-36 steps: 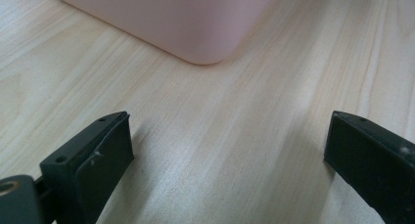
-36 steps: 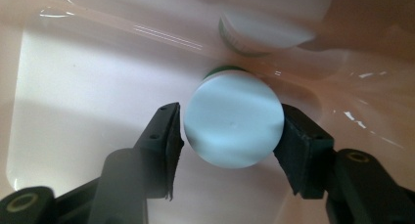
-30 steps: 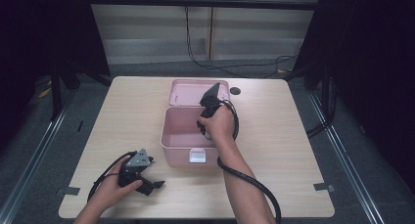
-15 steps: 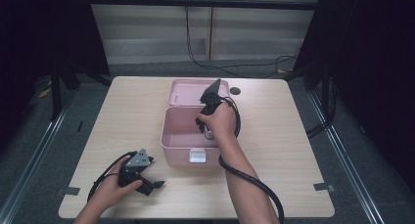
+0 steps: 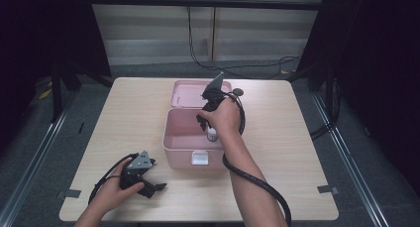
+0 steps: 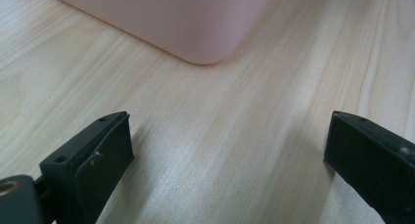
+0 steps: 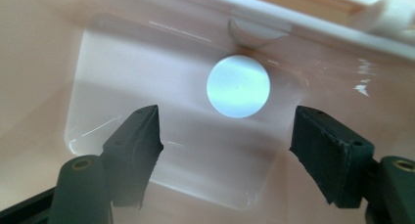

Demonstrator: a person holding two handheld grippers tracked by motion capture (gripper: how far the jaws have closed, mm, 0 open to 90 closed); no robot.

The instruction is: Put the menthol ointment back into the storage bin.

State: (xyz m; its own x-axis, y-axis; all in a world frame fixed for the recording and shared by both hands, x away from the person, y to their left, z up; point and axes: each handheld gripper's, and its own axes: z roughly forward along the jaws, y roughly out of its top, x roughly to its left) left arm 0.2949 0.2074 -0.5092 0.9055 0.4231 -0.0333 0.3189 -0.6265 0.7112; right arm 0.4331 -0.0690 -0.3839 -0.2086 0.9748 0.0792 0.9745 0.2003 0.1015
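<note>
You have a light wood counter (image 5: 124, 118) in front of you, its grain running lengthwise in the left gripper view. Two strips of grey tape sit near its front corners, one at the left (image 5: 72, 193) and one at the right (image 5: 328, 189). Beyond the far edge, a black cable (image 5: 198, 63) hangs down the pale wall panel (image 5: 148, 38) and trails over the grey floor (image 5: 356, 167). Dark curtains (image 5: 386, 63) close off both sides, and metal rails (image 5: 34, 152) run along the floor.

Light wood table (image 5: 124, 108), grey floor (image 5: 44, 152), dark surroundings.
</note>
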